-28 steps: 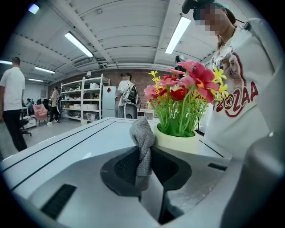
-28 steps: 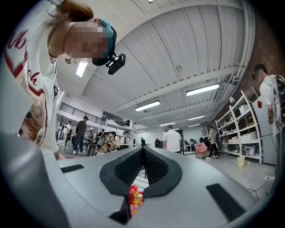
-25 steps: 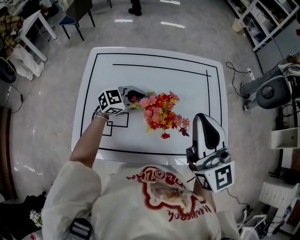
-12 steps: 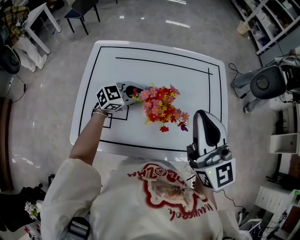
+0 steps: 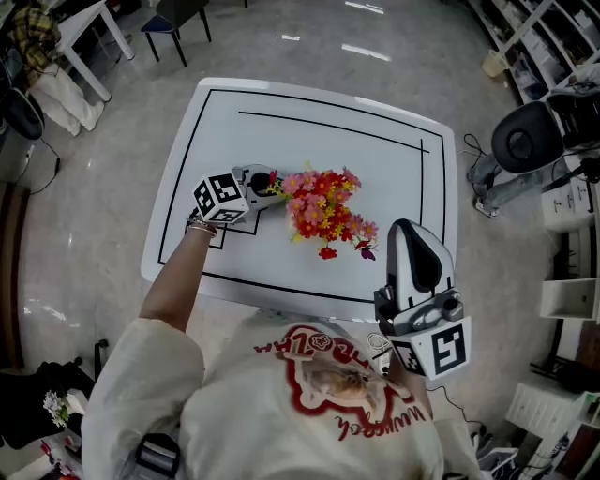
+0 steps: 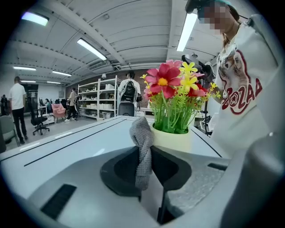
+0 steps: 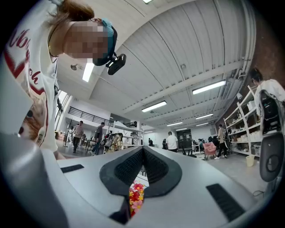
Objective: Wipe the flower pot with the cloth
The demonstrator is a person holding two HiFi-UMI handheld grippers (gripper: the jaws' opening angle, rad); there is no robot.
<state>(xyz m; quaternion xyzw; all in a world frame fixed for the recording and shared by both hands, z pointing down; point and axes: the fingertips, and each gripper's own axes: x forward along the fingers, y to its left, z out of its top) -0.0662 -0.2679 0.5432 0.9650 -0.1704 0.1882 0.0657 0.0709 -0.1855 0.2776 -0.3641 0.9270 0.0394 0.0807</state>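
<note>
A cream flower pot holding red, pink and yellow flowers stands near the middle of the white table. In the head view the blooms hide the pot. My left gripper lies just left of the flowers, and its jaws are shut on a twisted grey cloth. The cloth's top end sits close against the pot's left side; I cannot tell whether they touch. My right gripper is shut and empty, held off the table's front edge by the person's body. It points slightly upward, and the flowers show through the slit below its jaws.
Black lines mark a frame on the table, with small squares under the left gripper. An office chair and shelves stand to the right, and chairs and a small table at the far left. People walk in the background.
The head camera's view has shifted, so the table sits a little higher in the picture. My left gripper stays at the flowers' left side, and the right gripper has not moved.
</note>
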